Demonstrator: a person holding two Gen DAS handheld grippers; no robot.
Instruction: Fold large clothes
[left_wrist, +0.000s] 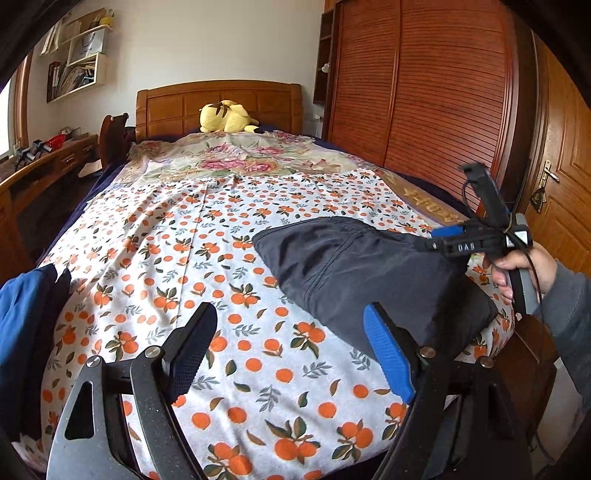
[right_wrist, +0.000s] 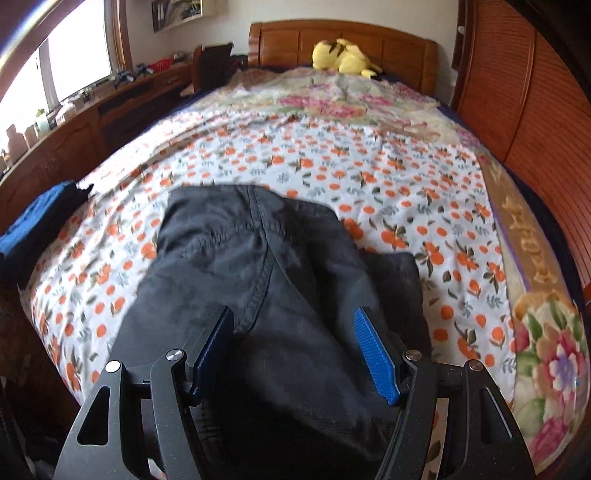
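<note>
A dark folded garment (left_wrist: 369, 273) (right_wrist: 258, 266) lies on the orange-print sheet (left_wrist: 192, 266) near the foot of the bed. My left gripper (left_wrist: 291, 314) hovers open over the sheet, its blue pad (left_wrist: 388, 354) close to the garment's near edge, and nothing sits between its fingers. My right gripper (right_wrist: 293, 314) is open just above the garment, which shows between its blue pads but is not pinched. In the left wrist view the right gripper (left_wrist: 424, 244) is held by a hand (left_wrist: 524, 269) at the garment's right side.
A blue folded pile (left_wrist: 26, 332) (right_wrist: 40, 218) lies at the bed's left edge. A yellow plush toy (left_wrist: 225, 116) (right_wrist: 343, 55) rests by the headboard. A wooden wardrobe (left_wrist: 424, 92) stands on the right and a desk (right_wrist: 74, 122) on the left.
</note>
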